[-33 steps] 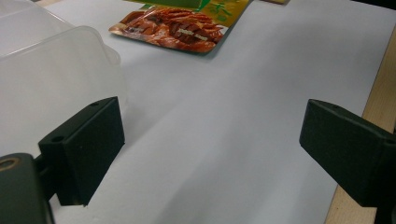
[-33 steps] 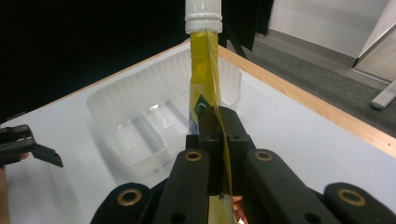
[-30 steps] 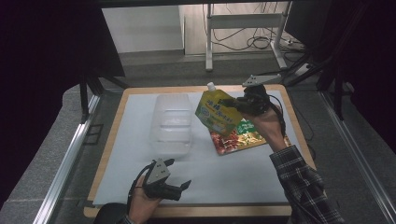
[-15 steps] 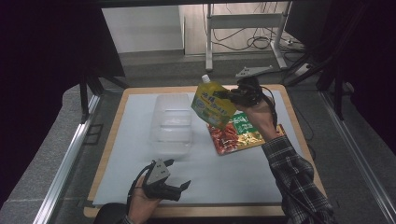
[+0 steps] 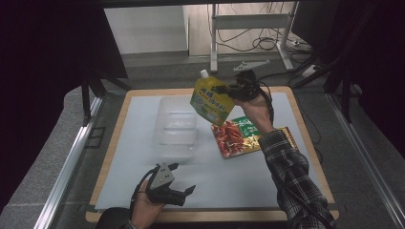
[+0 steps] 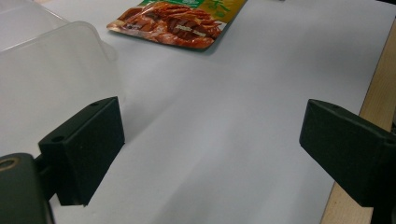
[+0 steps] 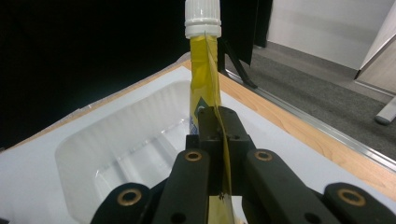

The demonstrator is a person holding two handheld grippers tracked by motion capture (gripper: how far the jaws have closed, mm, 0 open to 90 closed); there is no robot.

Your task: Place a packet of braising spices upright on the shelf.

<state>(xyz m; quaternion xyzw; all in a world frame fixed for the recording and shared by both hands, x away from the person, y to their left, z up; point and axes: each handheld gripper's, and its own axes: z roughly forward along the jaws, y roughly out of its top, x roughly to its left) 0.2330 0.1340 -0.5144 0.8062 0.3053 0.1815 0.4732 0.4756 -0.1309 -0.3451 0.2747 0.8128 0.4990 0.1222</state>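
Note:
My right gripper (image 5: 228,91) is shut on a yellow spouted pouch (image 5: 210,101) with a white cap, held in the air just right of a clear plastic tub (image 5: 176,128). In the right gripper view the pouch (image 7: 204,70) stands edge-on between the jaws, above the tub (image 7: 116,144). A red and green snack packet (image 5: 241,137) lies flat on the white mat under my right forearm. My left gripper (image 5: 184,193) rests low near the front edge, open and holding nothing. Its view shows the tub's wall (image 6: 46,84) at left and the packet (image 6: 180,21) farther off.
The white mat (image 5: 143,167) covers a wooden board (image 5: 305,138) whose rim shows at the sides. Metal rails run along both table sides. Beyond the far edge stand a dark frame and a metal stand with cables.
My right gripper has carried the pouch leftward and up, from over the snack packet toward the tub. The left gripper has stayed put.

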